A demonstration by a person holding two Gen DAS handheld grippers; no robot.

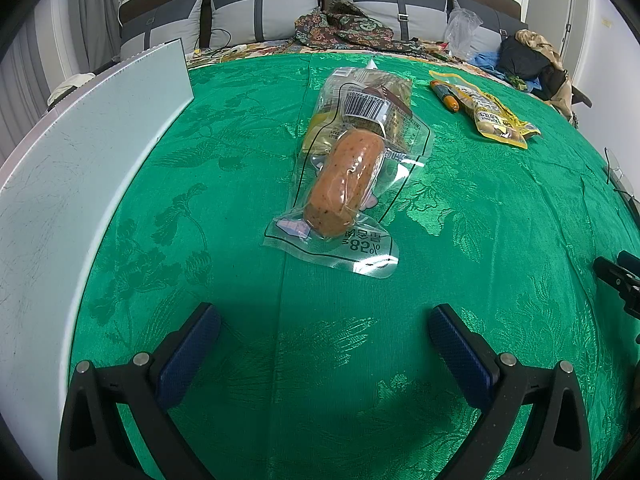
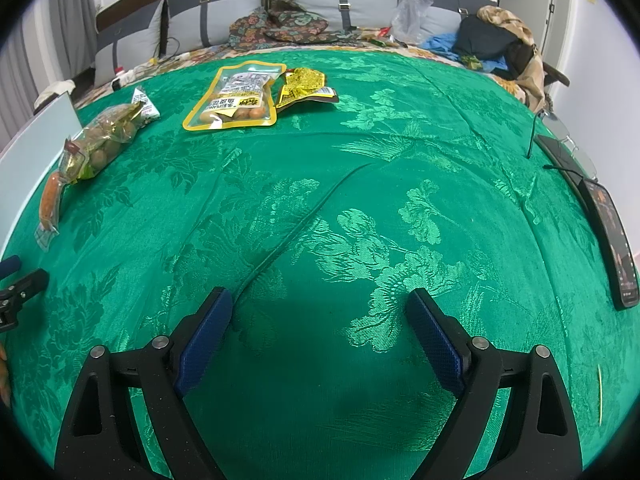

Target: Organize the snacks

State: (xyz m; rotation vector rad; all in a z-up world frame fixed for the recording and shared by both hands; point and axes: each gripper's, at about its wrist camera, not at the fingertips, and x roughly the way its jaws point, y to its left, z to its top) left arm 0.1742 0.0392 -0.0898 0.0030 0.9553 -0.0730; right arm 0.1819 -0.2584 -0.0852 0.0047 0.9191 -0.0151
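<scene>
Green floral-brocade cloth (image 2: 360, 184) covers the bed. On it: clear sausage pack (image 1: 344, 176) overlapping a second pack (image 2: 100, 136), yellow-edged pouch (image 2: 236, 100) touching crumpled yellow wrapper (image 2: 304, 84), small orange stick (image 1: 444, 96), white board (image 1: 80, 184) at left edge, phone (image 2: 616, 244) at right edge.

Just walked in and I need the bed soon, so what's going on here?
Someone is sorting snacks on the green bedspread and nothing is picked up yet. The left hand-held gripper is open and empty, facing a clear sausage packet. The right hand-held gripper is open over bare cloth. A yellow-edged pouch lies farther back.
</scene>
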